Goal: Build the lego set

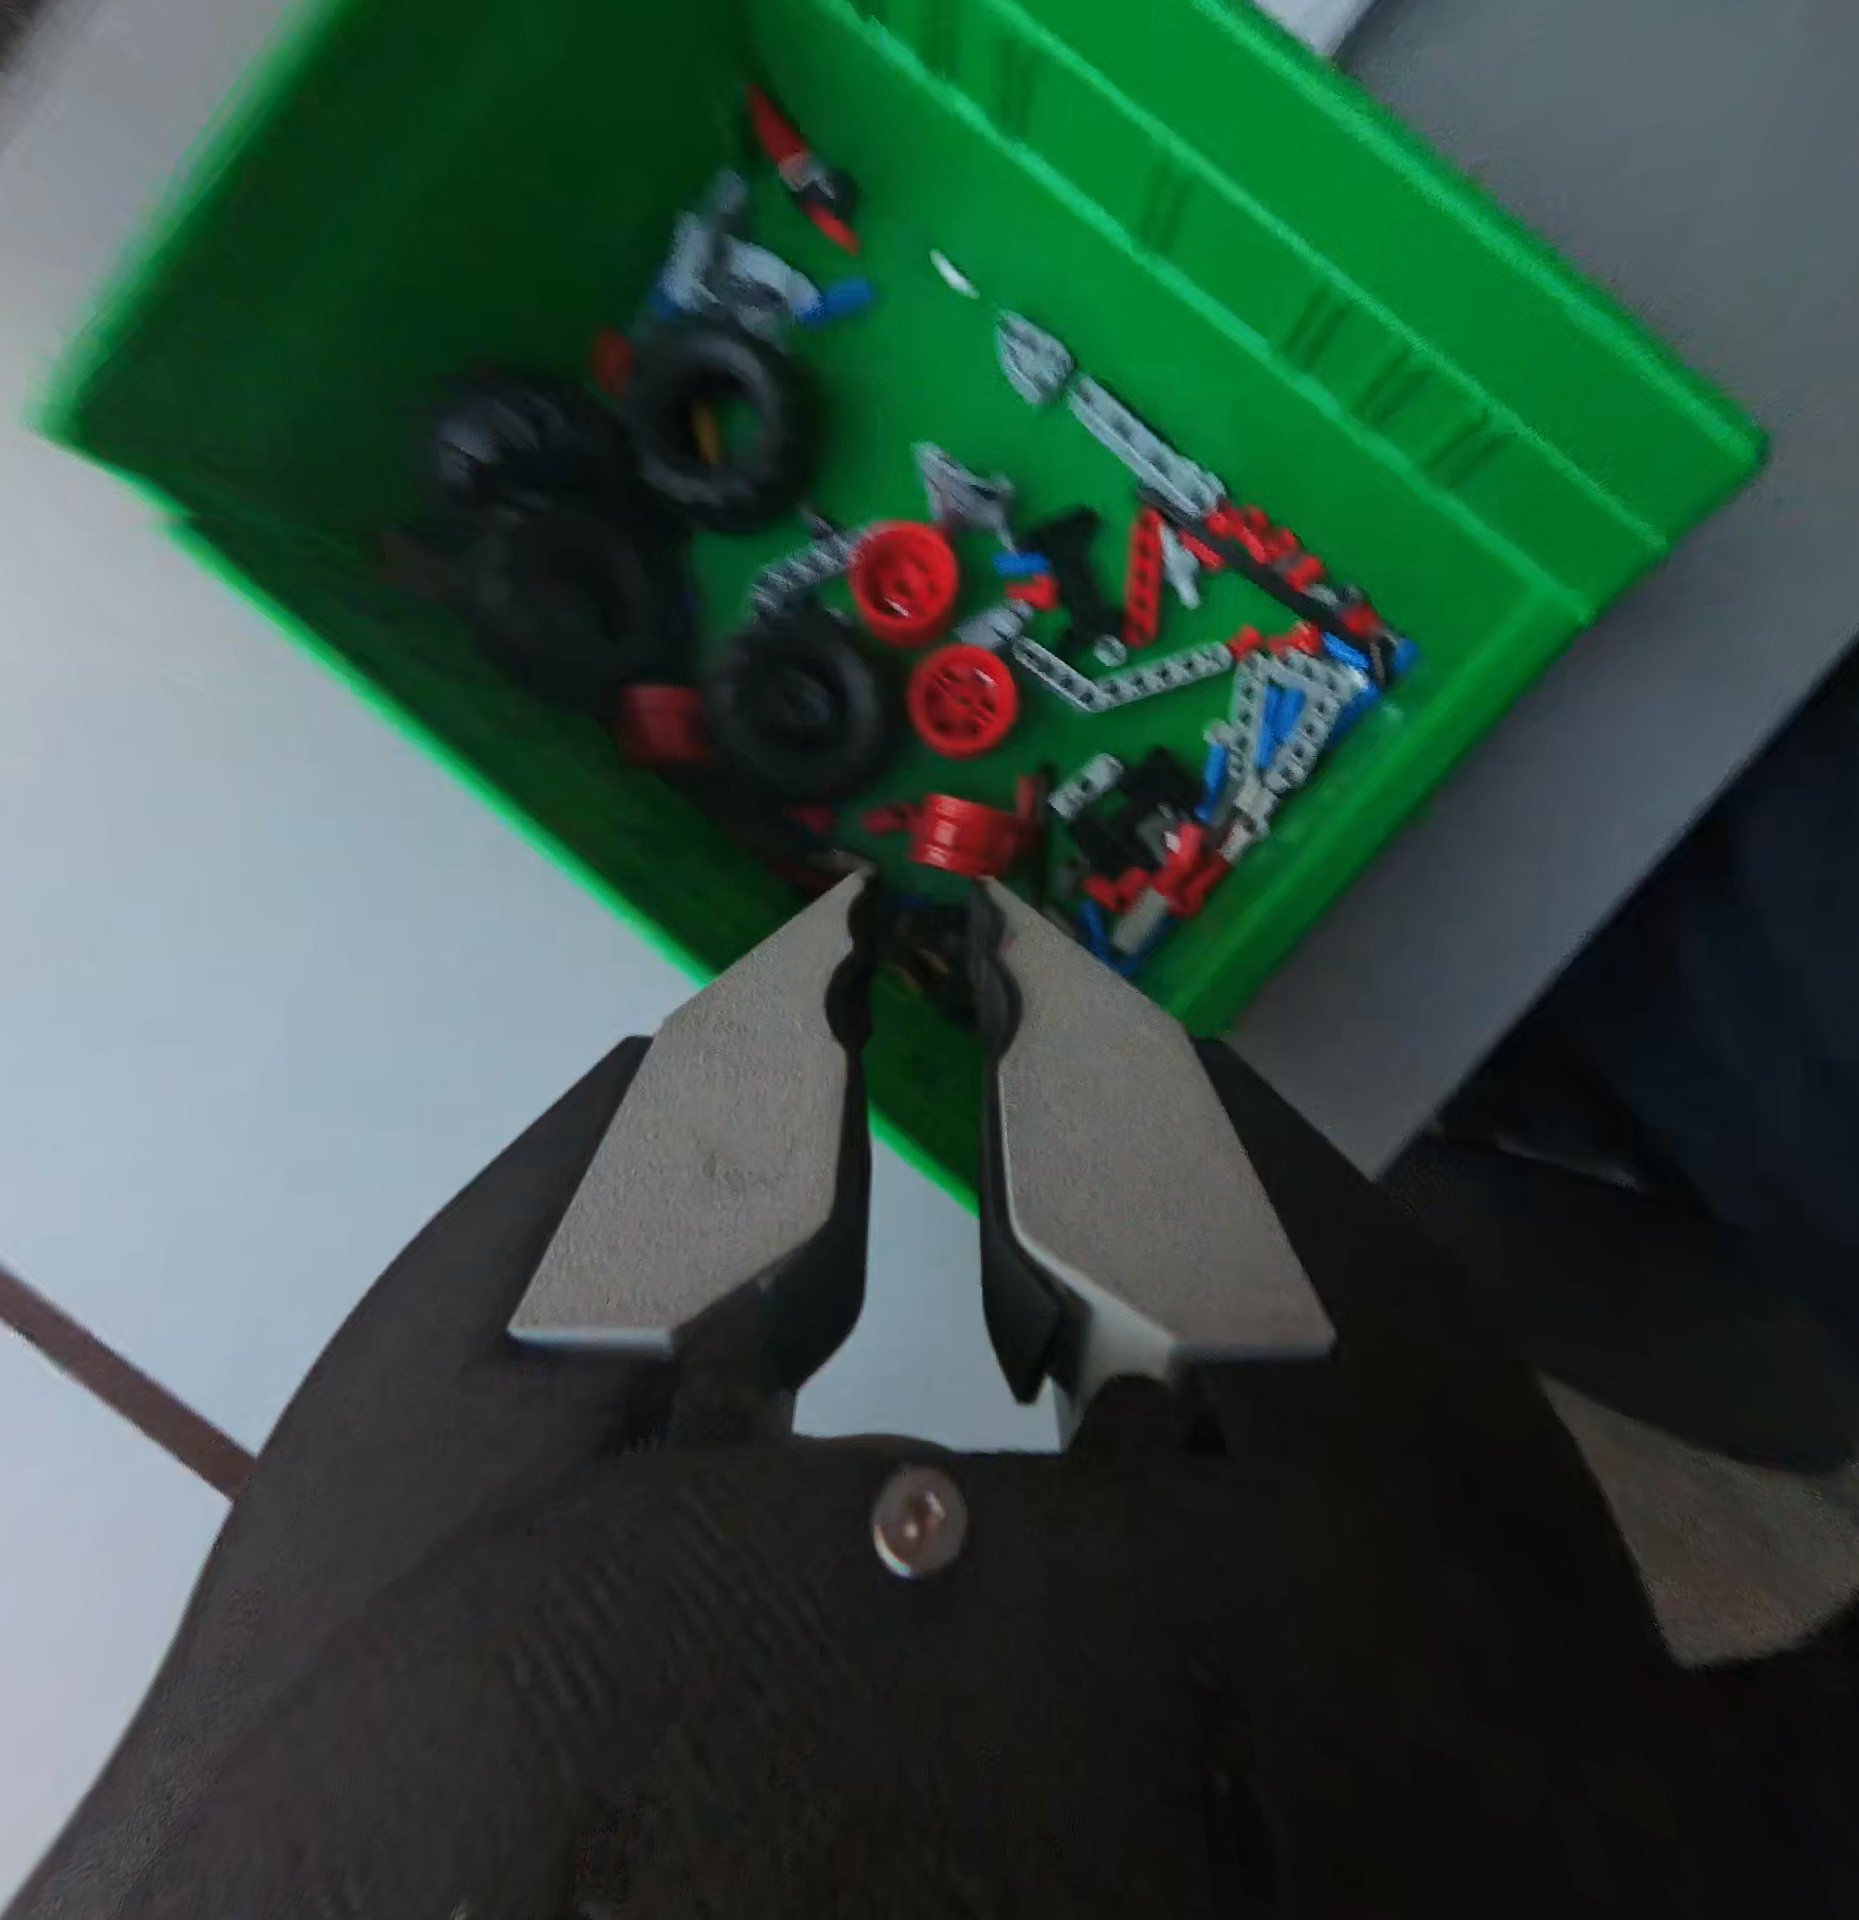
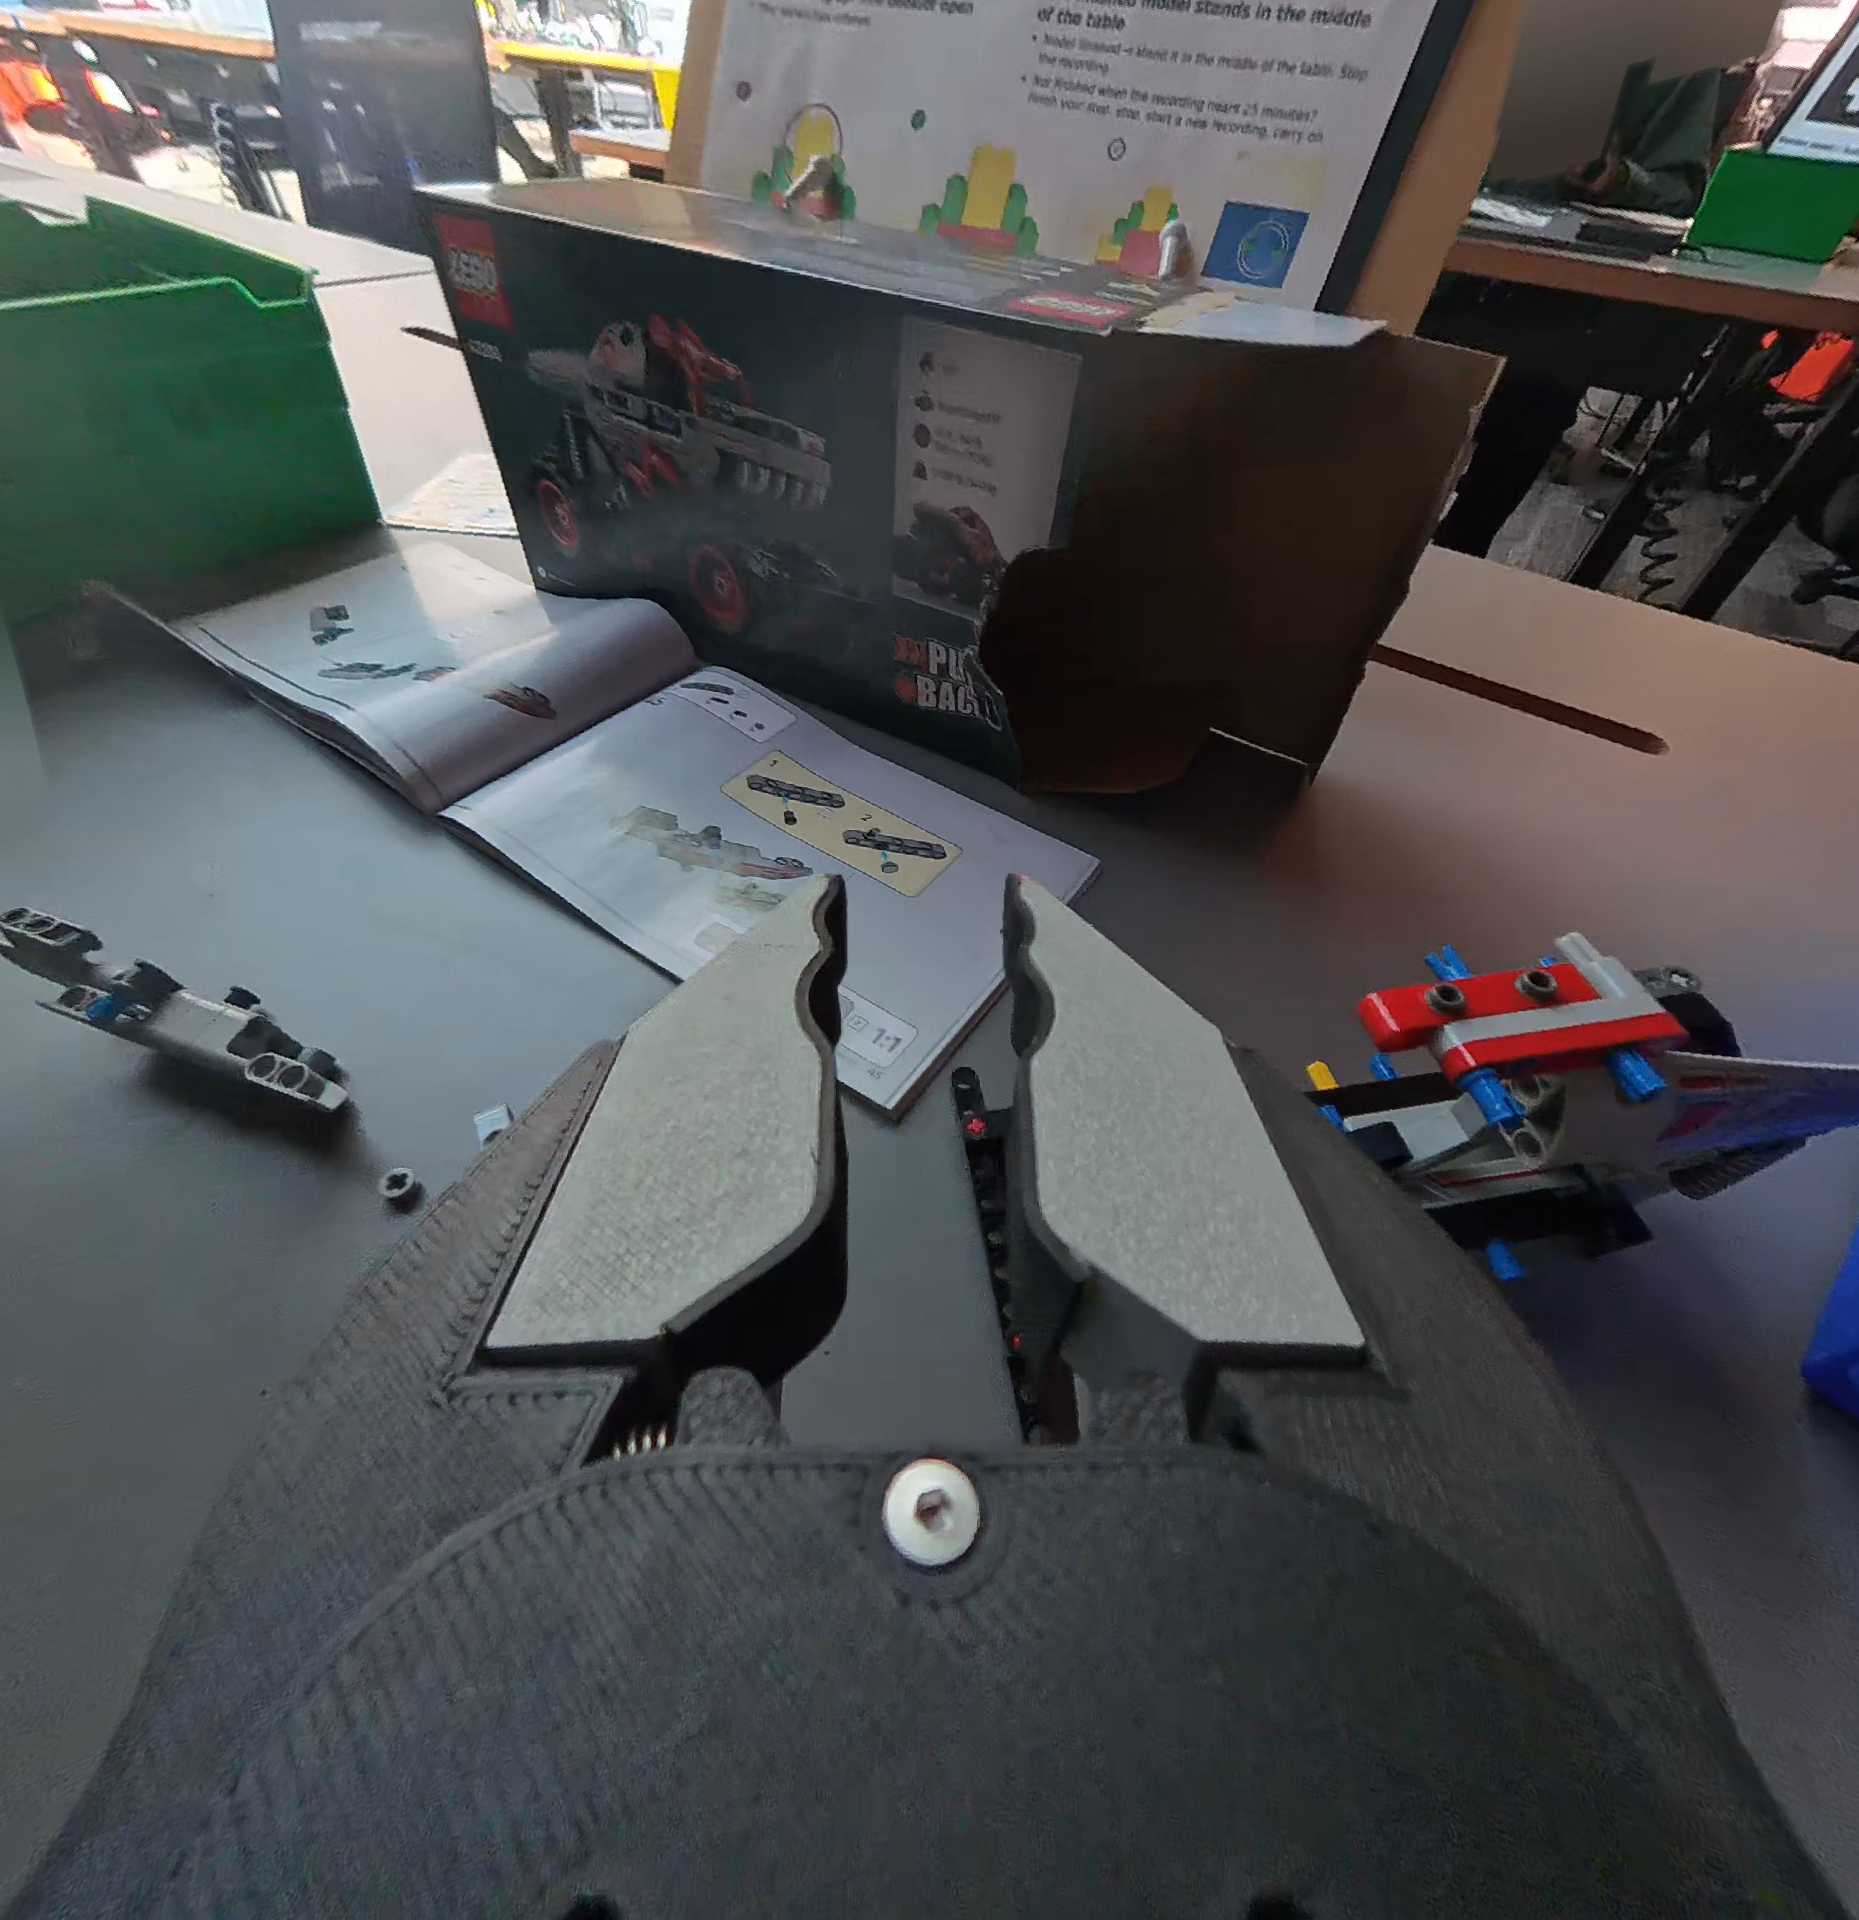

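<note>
In the left wrist view my left gripper [image 1: 925, 883] hangs over the near corner of a green bin [image 1: 1320, 343]. The bin holds black tyres [image 1: 717, 426], red wheel hubs [image 1: 899, 582], grey beams [image 1: 1143, 675] and small red, blue and black parts. The jaws stand a narrow gap apart, with something dark and blurred between the tips. In the right wrist view my right gripper [image 2: 923, 894] is open and empty low over the table. A black beam [image 2: 982, 1164] lies under it, along the right finger. A partly built red, grey and blue model [image 2: 1527, 1081] sits to its right.
An open instruction booklet [image 2: 613, 769] lies ahead of the right gripper, with the set's box [image 2: 800, 468] standing behind it. A small grey and black sub-assembly [image 2: 177, 1018] and a loose grey pin [image 2: 400, 1184] lie at the left. The green bin [image 2: 146, 416] stands far left, a blue container [image 2: 1855, 1330] at the right edge. Some 60 centimetres of space lies between my two pairs of fingers. The loose grey pin [image 2: 400, 1184] lies some 12 centimetres from my right tips, 50 centimetres from my left tips.
</note>
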The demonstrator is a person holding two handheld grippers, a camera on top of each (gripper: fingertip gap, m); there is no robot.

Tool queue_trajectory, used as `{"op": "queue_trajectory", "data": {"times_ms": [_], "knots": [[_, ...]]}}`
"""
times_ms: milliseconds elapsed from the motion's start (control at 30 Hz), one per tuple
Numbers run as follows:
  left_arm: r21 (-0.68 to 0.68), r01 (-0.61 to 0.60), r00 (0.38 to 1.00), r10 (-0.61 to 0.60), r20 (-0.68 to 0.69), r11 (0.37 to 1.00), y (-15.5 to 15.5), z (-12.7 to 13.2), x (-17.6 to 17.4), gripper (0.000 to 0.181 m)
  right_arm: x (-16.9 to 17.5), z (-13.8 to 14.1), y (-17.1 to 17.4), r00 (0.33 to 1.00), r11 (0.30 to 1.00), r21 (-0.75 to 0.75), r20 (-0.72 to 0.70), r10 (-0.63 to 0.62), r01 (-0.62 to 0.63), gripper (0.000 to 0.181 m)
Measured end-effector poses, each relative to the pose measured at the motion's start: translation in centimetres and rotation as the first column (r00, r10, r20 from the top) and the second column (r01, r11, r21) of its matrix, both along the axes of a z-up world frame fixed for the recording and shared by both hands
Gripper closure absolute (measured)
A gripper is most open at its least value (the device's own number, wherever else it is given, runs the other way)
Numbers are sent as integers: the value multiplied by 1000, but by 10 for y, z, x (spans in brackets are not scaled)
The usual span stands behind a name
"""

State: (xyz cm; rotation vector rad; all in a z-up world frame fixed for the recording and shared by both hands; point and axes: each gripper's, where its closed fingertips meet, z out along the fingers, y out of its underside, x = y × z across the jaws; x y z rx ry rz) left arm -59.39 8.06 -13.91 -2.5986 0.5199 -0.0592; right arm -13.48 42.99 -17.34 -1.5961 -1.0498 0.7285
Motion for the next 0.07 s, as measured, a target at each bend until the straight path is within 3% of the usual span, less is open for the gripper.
{"op": "queue_trajectory", "data": {"times_ms": [67], "knots": [[-199,24,999,-33,-42,980,-10,-24,18,170,-4,2,-5,1000,1000,0,-6,29,-29,154]]}}
